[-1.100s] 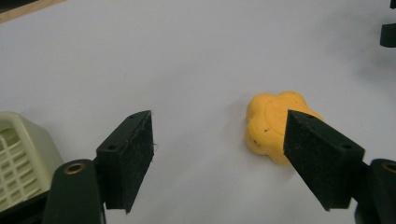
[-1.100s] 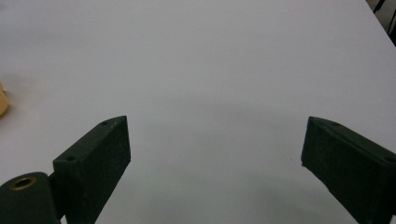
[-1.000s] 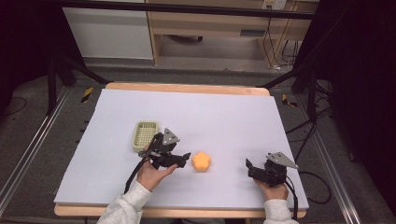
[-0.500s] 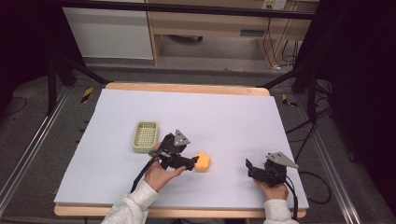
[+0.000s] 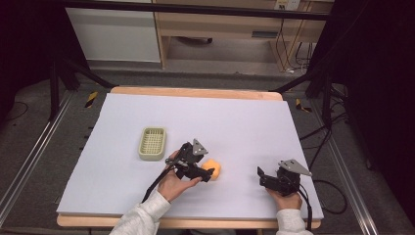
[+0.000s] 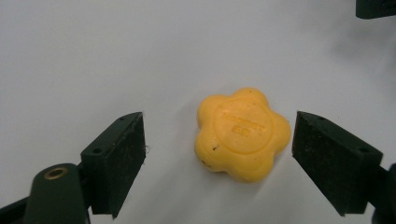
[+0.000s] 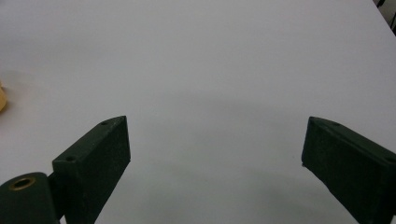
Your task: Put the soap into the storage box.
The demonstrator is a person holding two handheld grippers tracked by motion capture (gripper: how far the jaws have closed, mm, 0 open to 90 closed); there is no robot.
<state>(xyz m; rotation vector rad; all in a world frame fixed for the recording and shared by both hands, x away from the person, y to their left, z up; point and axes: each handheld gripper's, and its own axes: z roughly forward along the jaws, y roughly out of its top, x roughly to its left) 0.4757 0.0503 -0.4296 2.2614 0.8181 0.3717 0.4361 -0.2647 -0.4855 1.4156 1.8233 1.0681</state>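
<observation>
So from the high view the yellow flower-shaped soap (image 5: 212,168) lies right of the green basket (image 5: 152,143) with the left gripper (image 5: 204,174) at it, jaws spread around it in the left gripper view, probably pre-grasp needing a squeeze, while the right gripper (image 7: 215,168) idles spread over bare table.

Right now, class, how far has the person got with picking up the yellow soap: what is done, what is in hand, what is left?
Done: the left gripper is open with the yellow soap between its jaws, apart from both. In hand: nothing is gripped; the soap lies flat on the white table. Left: closing and lifting, perhaps toward the green tray, a guess. The right gripper rests open, apart.
</observation>
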